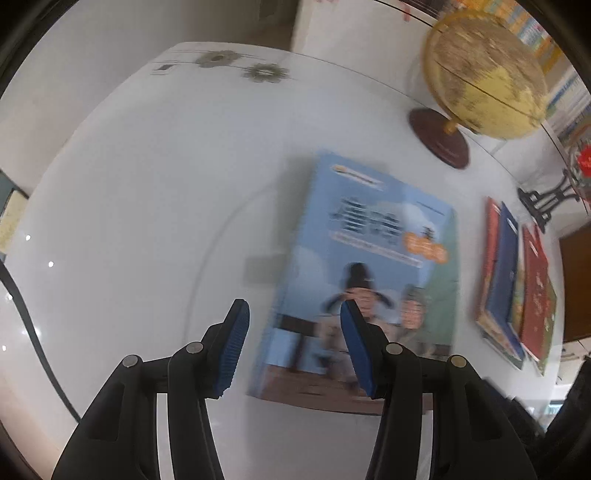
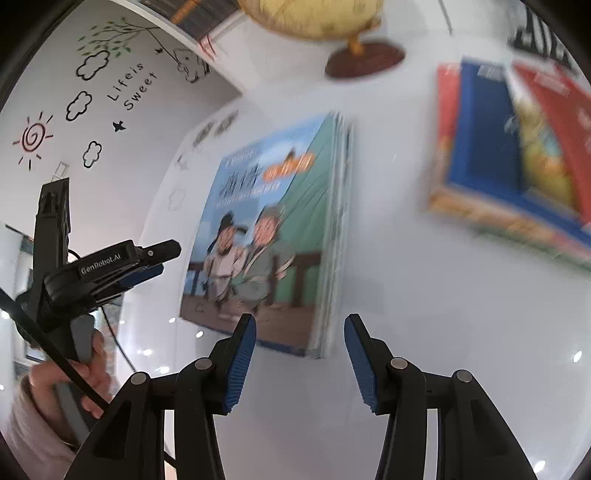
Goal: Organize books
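Blur smears most of what I see. My left gripper (image 1: 293,347) stands spread over the white desk (image 1: 129,192), pinching nothing; the blue picture book (image 1: 364,273) lies flat just ahead. My right gripper (image 2: 300,363) is spread too, empty, that book just beyond its left finger. Farther right lies a stack of books (image 2: 517,155), titles unreadable. A globe (image 2: 314,14) beyond is cut off.

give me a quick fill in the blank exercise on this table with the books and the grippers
1. The blue-covered stack of books lies flat on the ____ table.
2. Behind the books stands a yellow ____ on a dark round base.
3. The right gripper holds ____.
4. The left gripper has ____ pads.

Missing words: white; globe; nothing; blue
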